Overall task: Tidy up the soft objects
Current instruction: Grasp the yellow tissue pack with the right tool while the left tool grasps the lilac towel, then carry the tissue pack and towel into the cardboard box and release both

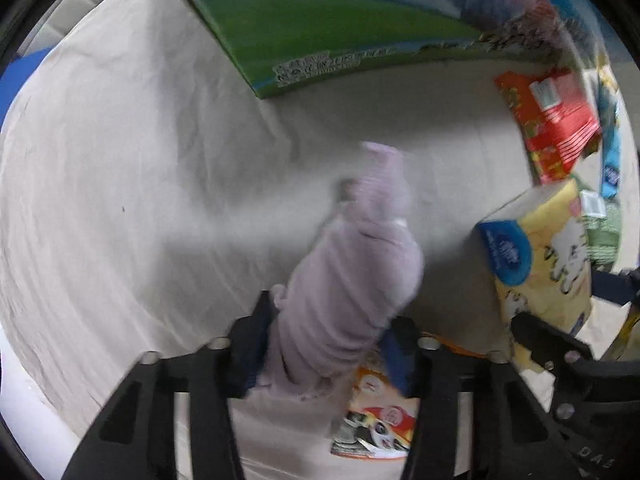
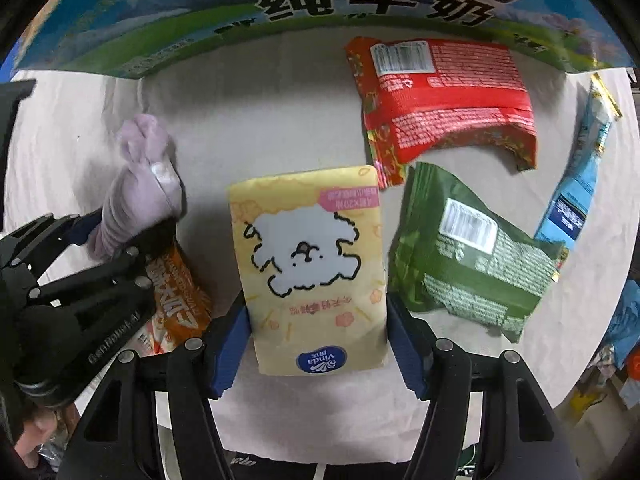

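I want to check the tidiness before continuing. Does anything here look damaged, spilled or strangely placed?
Nothing is spilled or torn. The orange snack packet lies partly under the lilac rolled cloth, which the left hand-held gripper clamps. The red packet is curled at one corner.

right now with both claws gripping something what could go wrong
1. The left claw pinches only the lower end of the lilac sock roll; the loose top could unroll.
2. The right claw grips the yellow tissue pack by its bottom edge; it may slip or nudge the green packet beside it.
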Motion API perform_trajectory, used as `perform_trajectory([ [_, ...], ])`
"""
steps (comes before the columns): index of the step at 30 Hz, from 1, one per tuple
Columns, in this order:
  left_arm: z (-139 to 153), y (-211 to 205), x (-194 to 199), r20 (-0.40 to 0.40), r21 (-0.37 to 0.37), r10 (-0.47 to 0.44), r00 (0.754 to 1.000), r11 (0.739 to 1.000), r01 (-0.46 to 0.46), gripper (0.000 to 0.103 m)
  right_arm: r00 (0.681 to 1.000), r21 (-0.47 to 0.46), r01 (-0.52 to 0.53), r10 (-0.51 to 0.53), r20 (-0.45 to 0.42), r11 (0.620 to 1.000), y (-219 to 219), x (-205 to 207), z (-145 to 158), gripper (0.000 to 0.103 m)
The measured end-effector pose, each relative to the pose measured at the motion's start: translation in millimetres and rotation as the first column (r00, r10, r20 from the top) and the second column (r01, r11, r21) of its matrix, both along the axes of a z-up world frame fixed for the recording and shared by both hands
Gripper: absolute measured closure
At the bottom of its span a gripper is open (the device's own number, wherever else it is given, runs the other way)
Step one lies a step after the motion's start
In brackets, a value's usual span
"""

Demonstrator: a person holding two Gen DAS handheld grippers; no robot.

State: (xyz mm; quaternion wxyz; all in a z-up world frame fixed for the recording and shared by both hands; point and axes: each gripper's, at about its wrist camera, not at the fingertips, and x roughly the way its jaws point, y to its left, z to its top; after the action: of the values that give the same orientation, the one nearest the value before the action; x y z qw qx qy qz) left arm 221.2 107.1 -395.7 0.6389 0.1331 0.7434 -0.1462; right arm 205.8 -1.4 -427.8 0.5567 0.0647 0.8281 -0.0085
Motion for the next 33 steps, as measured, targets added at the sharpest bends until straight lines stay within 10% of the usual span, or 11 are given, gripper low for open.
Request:
perform_trajectory([
  [18,169,44,-49,0.195,-0.212,0.269,0.943,0.951,-0.227,0.065,0.977,0.093,-0.036,0.016,0.214,0.995,-49,-56,120,0.038],
  [33,271,-54,10,0.304,-0.346,0.295,0.906,0.920,-0.183,0.065,0.910,0.117,-0.025,-0.025,0.415,0.993,-112,52,258,0.038],
])
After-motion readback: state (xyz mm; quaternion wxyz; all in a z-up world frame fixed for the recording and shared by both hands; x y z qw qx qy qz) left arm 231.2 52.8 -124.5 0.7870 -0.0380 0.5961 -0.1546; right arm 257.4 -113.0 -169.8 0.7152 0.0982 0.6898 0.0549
